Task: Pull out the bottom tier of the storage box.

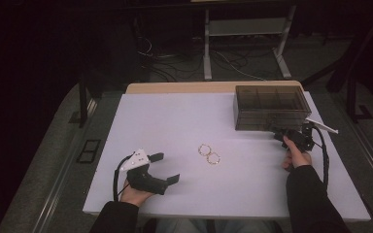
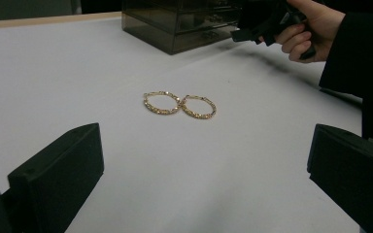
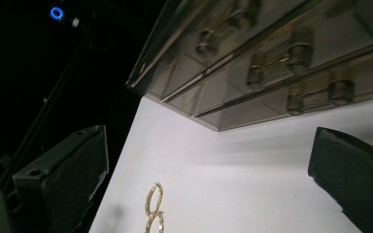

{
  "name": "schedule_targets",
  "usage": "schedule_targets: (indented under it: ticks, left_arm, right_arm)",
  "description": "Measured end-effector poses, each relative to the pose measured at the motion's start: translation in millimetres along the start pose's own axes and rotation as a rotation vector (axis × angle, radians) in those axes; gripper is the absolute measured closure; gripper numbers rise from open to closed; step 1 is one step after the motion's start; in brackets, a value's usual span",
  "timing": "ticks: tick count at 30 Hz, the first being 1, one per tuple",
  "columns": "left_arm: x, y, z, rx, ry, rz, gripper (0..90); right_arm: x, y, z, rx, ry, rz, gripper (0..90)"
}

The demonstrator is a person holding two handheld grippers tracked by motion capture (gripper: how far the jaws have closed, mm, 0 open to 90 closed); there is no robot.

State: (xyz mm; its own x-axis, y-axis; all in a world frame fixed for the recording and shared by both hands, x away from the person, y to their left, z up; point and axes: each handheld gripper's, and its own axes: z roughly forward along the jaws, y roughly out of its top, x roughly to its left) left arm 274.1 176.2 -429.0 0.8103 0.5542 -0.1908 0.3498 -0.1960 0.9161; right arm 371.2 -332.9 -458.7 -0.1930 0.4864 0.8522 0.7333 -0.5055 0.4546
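Left gripper (image 1: 167,167), jaws spread and holding nothing, rests low on the white table (image 1: 175,116); just right of it, mid-table, lie two gold hoop earrings (image 1: 209,154), touching side by side. Farther right stands one smoked translucent plastic drawer box (image 1: 271,107); contents cannot be made out. The right gripper (image 1: 278,133), released and empty, sits at its front. The right gripper view shows round drawer knobs (image 3: 341,91), unseen from above.

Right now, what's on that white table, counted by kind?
Gold hoop earrings: 2, touching side by side, one and the other
Smoky drawer box: 1
Hand-held grippers: 2, left and right, both with jaws apart
Total: 5
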Motion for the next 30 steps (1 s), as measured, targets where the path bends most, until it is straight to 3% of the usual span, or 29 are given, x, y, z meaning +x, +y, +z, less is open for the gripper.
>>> schedule_targets:
  ticks: [8, 9, 13, 15, 16, 30]
  left_arm:
    - [0.7, 0.2, -1.5, -0.008, 0.005, -0.004, 0.0]
    - [0.7, 0.3, -1.6, -0.007, 0.005, -0.003, 0.0]
    - [1.0, 0.4, -1.7, -0.005, 0.005, 0.000, 0.0]
    - [1.7, 0.5, -2.3, -0.005, 0.007, 0.004, 0.0]
    - [1.8, 0.5, -2.6, -0.007, 0.008, 0.003, 0.0]
    - [3.3, 0.8, -4.1, -0.009, 0.012, 0.007, 0.0]
  right_arm:
    - [-4.5, 1.2, 0.0, -0.033, -0.050, 0.045, 0.4]
    - [-5.5, 1.3, -0.4, -0.037, -0.057, 0.042, 5.6]
    - [-7.2, 2.3, -2.2, -0.051, -0.076, 0.048, 12.7]
    - [-6.7, 2.8, -3.3, -0.056, -0.090, 0.067, 14.7]
    - [-7.5, 3.0, -3.6, -0.060, -0.106, 0.081, 20.5]
    - [-13.9, 2.7, 0.3, -0.073, -0.148, 0.104, 35.6]
